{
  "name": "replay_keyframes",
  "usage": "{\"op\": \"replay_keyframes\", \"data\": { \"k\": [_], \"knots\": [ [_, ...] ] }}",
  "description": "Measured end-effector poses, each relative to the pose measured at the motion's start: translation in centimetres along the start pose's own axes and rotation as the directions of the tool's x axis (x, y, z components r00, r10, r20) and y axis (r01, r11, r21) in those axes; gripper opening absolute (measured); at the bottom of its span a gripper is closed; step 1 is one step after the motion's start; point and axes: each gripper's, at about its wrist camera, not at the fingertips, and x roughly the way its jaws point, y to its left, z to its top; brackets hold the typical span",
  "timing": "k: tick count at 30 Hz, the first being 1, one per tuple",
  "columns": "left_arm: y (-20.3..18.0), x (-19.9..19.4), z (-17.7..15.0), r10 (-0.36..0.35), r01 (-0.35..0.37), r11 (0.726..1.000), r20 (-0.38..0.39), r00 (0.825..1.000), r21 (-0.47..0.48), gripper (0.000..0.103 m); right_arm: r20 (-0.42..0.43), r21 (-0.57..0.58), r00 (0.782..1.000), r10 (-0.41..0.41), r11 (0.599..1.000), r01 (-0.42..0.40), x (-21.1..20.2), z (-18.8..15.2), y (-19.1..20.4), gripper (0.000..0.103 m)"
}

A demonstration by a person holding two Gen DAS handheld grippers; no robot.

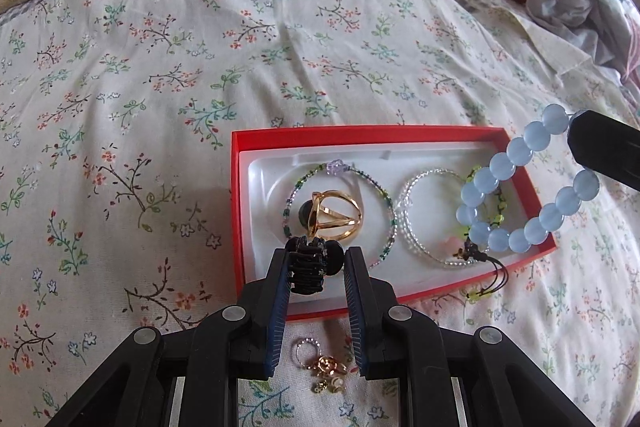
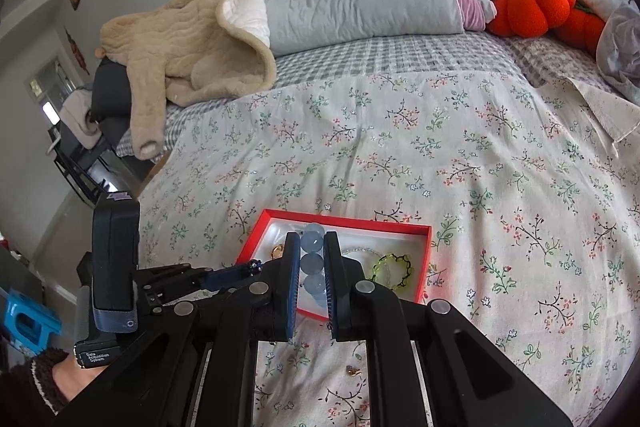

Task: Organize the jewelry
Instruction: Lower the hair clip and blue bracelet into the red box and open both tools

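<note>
Floral bedspread (image 2: 400, 155), rumpled bedroom.

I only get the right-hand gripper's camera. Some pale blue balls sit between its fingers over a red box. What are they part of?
Observer: A whole blue bead bracelet. From the left camera it hangs as a full loop from the right gripper, above the red box's right end.
Operator: And that other gripper beside mine, is it carrying anything?
Observer: Yes. The left gripper is shut on a small black hair claw, over the box's near edge.
Operator: What's in the box on that side?
Observer: A large gold ring lying inside a thin beaded bracelet.
Operator: Anything left outside?
Observer: Small gold pieces on the bedspread, below the left gripper.
</note>
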Motion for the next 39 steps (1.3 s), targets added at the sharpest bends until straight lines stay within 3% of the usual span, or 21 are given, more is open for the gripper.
{"op": "replay_keyframes", "data": {
  "k": [6, 10, 12, 21, 30, 39],
  "knots": [
    [-0.2, 0.3, 0.0, 0.008, -0.008, 1.000, 0.002, 1.000, 0.000, 0.024, -0.020, -0.003, 1.000, -0.008, 1.000, 0.008, 1.3, -0.1, 0.0, 0.013],
    [-0.4, 0.0, 0.1, 0.010, -0.010, 1.000, 0.011, 1.000, 0.002, 0.044, -0.025, -0.002, 1.000, -0.013, 1.000, 0.012, 1.7, 0.0, 0.1, 0.013],
    [-0.5, -0.4, 0.0, 0.023, -0.023, 1.000, 0.021, 1.000, 0.007, 0.047, -0.027, -0.001, 1.000, -0.014, 1.000, 0.014, 1.9, 0.0, 0.2, 0.013],
    [0.3, -2.8, -0.8, 0.033, -0.033, 0.999, 0.036, 0.999, 0.006, 0.048, -0.041, -0.006, 0.999, 0.026, 1.000, -0.026, 2.7, 0.3, 1.3, 0.013],
    [0.3, -3.0, -1.7, 0.040, -0.040, 0.999, -0.005, 0.999, 0.009, 0.048, -0.135, -0.002, 0.980, -0.144, 0.989, 0.145, 4.9, -1.0, -1.8, 0.013],
    [0.4, -2.6, -2.2, 0.055, -0.055, 0.998, -0.035, 0.998, 0.008, 0.048, -0.154, -0.001, 0.967, -0.202, 0.979, 0.204, 4.9, -1.3, -2.9, 0.013]
  ]
}}
